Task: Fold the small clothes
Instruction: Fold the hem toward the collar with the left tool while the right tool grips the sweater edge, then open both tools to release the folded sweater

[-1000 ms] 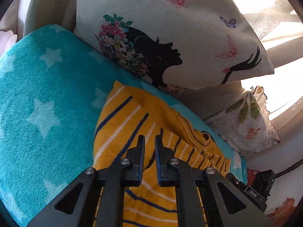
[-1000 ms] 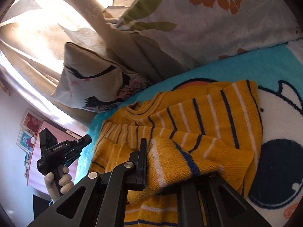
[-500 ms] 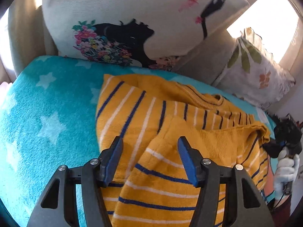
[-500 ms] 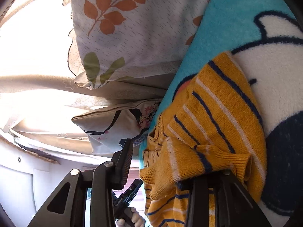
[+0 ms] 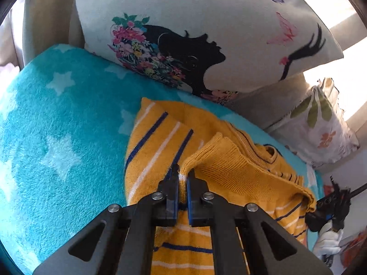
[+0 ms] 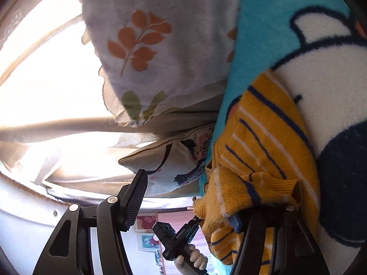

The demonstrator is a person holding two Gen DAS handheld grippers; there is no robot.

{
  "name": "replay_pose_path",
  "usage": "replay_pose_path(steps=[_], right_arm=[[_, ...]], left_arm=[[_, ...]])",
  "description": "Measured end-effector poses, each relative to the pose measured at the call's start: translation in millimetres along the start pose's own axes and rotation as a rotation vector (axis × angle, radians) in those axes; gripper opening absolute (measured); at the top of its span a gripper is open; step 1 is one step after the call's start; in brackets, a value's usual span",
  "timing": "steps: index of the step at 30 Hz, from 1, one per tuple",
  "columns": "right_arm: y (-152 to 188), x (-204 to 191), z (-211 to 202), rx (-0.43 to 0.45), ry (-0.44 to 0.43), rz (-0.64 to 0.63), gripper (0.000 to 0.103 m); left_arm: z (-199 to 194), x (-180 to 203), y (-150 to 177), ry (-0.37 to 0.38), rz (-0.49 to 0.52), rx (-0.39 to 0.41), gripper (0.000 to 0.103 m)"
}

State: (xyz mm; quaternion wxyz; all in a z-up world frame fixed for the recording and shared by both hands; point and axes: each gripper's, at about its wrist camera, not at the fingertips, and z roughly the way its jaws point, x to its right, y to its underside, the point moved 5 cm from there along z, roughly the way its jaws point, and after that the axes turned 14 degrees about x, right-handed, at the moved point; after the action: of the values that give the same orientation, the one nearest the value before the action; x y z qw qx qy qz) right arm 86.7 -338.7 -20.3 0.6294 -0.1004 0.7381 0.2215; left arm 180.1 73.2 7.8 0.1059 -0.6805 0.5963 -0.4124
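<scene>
Sweater (image 5: 158,142) fold sits pinched between left tongs (image 5: 182,178).

A turquoise blanket (image 5: 64,119) scattered with pale stars covers the seat; the right wrist view shows a white and navy cartoon figure (image 6: 332,105) printed on it. A cream cushion (image 5: 206,36) bearing a black silhouette of a woman's face, a floral headpiece and pink butterflies leans against the beige backrest (image 5: 45,20). Beside it, a white leaf-print pillow (image 5: 321,126) with orange and green sprigs sits near the bright window (image 6: 45,68). Framed pictures (image 6: 146,240) hang on a pink wall beyond.
</scene>
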Motion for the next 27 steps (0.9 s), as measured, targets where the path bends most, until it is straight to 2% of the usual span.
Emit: replay_pose_path(steps=[2,4,5,7,9,11,14,18,21,23,25,26,27], right_arm=[[3.2,-0.4,0.2,-0.028,-0.02,-0.022,0.067],[14.0,-11.5,-1.7,-0.092,-0.015,-0.124,0.067],[17.7,-17.4,-6.1,-0.095,-0.001,-0.18,0.067],[13.5,-30.1,-23.0,-0.03,0.051,-0.305,0.067],[1.0,-43.3,-45.1,0.088,0.129,-0.442,0.068],[4.7,-58.3,-55.3,0.138,0.246,-0.661,0.068],[44.5,-69.8,-35.9,0.037,0.401,-1.051,0.068],[94.6,-60.6,-3.6,-0.065,0.501,-1.473,0.067],[111.2,-40.4,20.5,-0.082,0.591,-1.737,0.067],[109.4,-26.4,32.4,-0.079,0.645,-1.833,0.067],[105.4,-20.1,43.3,-0.082,0.66,-1.858,0.064],[102.4,-21.1,47.3,-0.083,0.647,-1.834,0.059],[95.4,-23.7,51.5,-0.088,0.634,-1.765,0.04]], left_arm=[[5.1,-3.5,0.9,-0.012,-0.014,-0.01,0.005],[9.4,-6.5,2.5,-0.029,-0.01,-0.012,0.005],[12.6,-7.2,2.5,-0.033,-0.015,-0.015,0.005],[18.5,-10.3,5.2,-0.031,-0.032,-0.02,0.005],[20.0,-12.5,6.0,-0.029,-0.04,-0.023,0.006],[18.6,-10.9,6.3,-0.03,-0.028,-0.021,0.006],[18.8,-7.4,6.1,-0.048,0.016,-0.014,0.006],[19.3,-4.2,6.5,-0.056,0.03,-0.01,0.006],[22.1,-2.3,8.0,-0.062,0.043,-0.01,0.006],[21.2,-1.2,7.4,-0.064,0.055,-0.013,0.006],[22.6,0.4,5.7,-0.064,0.076,-0.021,0.006],[23.1,0.3,3.9,-0.066,0.084,-0.026,0.006],[25.0,0.7,1.4,-0.068,0.087,-0.03,0.007]])
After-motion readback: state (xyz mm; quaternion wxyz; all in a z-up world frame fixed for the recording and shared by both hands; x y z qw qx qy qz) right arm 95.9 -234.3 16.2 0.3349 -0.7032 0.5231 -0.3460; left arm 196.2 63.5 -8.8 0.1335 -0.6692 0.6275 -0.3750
